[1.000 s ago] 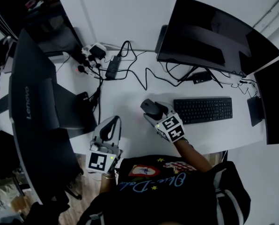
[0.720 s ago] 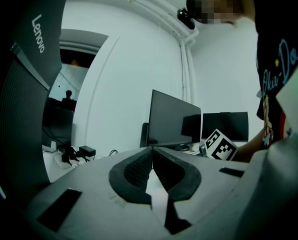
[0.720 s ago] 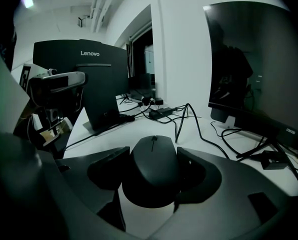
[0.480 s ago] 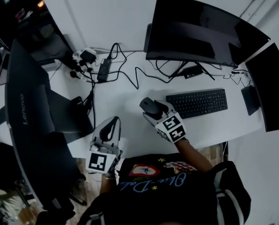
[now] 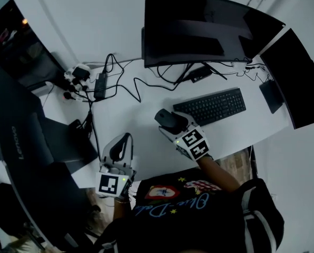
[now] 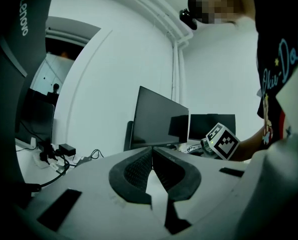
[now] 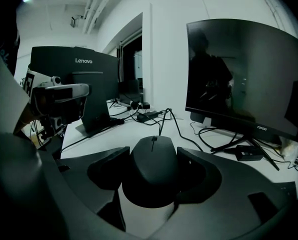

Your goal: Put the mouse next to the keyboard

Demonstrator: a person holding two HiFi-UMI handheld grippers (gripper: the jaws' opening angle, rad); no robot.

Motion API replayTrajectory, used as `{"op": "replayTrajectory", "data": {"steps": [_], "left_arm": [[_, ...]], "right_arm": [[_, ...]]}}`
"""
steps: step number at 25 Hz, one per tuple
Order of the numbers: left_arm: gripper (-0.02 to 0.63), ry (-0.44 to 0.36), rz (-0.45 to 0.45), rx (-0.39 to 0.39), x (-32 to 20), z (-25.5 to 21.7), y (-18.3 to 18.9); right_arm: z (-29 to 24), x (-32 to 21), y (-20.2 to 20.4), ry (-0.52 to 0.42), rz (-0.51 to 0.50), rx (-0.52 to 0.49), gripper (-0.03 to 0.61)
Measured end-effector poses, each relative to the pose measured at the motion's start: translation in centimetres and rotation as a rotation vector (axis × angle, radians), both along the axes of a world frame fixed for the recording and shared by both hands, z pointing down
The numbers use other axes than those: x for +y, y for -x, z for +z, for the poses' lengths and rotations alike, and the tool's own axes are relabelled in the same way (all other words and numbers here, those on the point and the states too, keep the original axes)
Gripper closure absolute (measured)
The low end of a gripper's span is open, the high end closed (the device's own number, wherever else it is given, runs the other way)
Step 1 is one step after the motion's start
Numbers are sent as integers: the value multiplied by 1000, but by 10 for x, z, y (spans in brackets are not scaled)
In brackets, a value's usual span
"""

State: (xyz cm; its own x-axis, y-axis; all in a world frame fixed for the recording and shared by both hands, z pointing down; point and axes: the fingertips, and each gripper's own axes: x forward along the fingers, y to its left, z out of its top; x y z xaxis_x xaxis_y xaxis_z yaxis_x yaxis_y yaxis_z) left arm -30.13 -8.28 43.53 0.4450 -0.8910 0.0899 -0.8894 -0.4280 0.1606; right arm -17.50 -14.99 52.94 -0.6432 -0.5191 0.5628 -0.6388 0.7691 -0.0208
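**Black plastic computer mouse [image 7: 151, 166] clamped in right gripper [image 5: 171, 122]**

The jaws squeeze the mouse from both sides over the white desk [image 5: 141, 115], near its front edge, just beside the left end of the black keyboard [image 5: 209, 106]. The left gripper [image 6: 151, 165], jaws pressed together on nothing, hangs at the front edge.

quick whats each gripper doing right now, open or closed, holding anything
Left gripper: closed, jaws together, holding nothing.
Right gripper: closed on the black computer mouse.
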Motion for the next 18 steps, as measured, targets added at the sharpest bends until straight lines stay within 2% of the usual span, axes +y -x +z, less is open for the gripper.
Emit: {"op": "replayTrajectory", "data": {"steps": [7,18], "left_arm": [[612,11,48,-1,-11,8,-18],[612,4,131,-15,-32,6,-89]], "right_arm": [[-7,-6,-33,-11,69,0,290],[-11,-16,-105,-19,147,-28,290]]}}
